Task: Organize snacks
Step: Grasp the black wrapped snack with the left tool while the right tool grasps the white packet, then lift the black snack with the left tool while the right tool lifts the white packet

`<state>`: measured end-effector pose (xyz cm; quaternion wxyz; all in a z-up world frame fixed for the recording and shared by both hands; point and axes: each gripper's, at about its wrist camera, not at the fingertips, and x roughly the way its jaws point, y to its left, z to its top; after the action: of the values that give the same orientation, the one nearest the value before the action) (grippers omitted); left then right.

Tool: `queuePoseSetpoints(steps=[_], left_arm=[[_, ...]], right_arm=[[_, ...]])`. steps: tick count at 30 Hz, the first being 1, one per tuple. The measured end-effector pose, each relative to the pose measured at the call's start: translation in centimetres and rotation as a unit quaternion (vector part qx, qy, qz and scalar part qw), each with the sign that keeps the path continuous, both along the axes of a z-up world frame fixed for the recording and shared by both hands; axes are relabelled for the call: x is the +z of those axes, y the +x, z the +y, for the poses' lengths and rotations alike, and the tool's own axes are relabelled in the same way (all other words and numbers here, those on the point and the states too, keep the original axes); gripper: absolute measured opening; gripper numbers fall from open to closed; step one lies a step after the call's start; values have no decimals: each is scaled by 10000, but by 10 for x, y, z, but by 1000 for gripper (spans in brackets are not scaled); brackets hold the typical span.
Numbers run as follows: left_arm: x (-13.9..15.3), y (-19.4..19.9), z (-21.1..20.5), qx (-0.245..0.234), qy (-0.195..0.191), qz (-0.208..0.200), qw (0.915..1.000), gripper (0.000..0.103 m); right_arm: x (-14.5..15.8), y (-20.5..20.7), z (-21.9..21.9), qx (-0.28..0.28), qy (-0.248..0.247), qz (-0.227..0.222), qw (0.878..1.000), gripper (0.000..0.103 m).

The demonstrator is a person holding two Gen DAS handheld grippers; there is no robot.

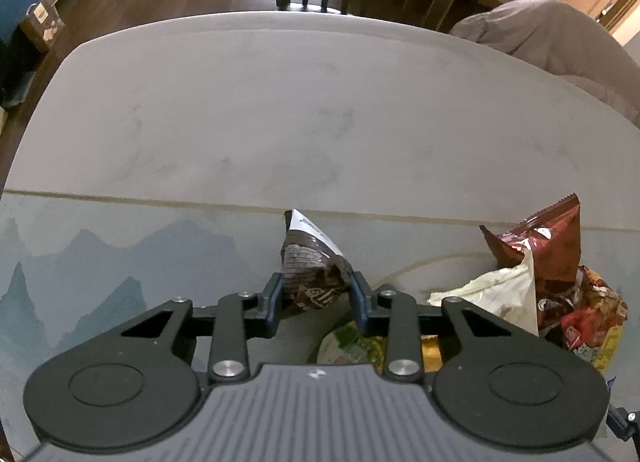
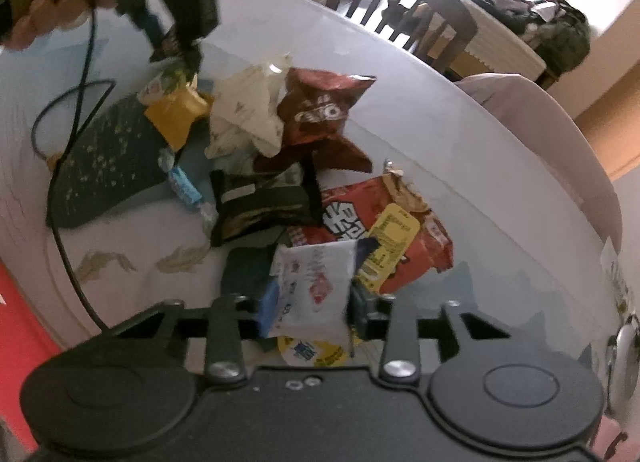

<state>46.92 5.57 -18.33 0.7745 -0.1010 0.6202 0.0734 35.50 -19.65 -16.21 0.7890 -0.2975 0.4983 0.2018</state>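
My left gripper (image 1: 316, 294) is shut on a dark brown snack packet (image 1: 310, 258) and holds it above the table. It shows in the right wrist view (image 2: 176, 42) at the top left, over the snack pile. My right gripper (image 2: 310, 302) is shut on a white snack packet (image 2: 312, 282) with red print. Below and ahead lie a red-orange noodle bag (image 2: 404, 230), a brown packet (image 2: 320, 114), a cream packet (image 2: 248, 110) and a yellow packet (image 2: 176, 118). The brown packet (image 1: 548, 238) and the cream packet (image 1: 504, 290) also show at the right of the left wrist view.
The table (image 1: 280, 110) is pale grey with a mountain-print mat (image 1: 100, 254) at its near side. A dark patterned pouch (image 2: 108, 158) and a black cable (image 2: 64, 198) lie left of the pile. A dark chair (image 2: 404, 18) stands at the far edge. A grey cloth (image 1: 560, 42) covers the right corner.
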Motion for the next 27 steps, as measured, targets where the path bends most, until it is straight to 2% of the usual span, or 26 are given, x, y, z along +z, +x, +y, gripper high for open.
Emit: queuePoseSetpoints(steps=[6,13,19,27], left_arm=[[3,-14,9,80,11,-60,9999,32],[27,-40,22,95,-62,-205,9997,32],[56,-60,27,16,-157,-377,9992,32],[111,-106,29,-242,-263,-721,9968,32]], right_arm=[[13,1,-14,-381,425,123,9983,22],[31,-10,-25,-738,892,172,9931,16],[46,-22,-29,-861,1066,77,9905,16],[100,-51,-33,-859,1467,-136,9853,16]])
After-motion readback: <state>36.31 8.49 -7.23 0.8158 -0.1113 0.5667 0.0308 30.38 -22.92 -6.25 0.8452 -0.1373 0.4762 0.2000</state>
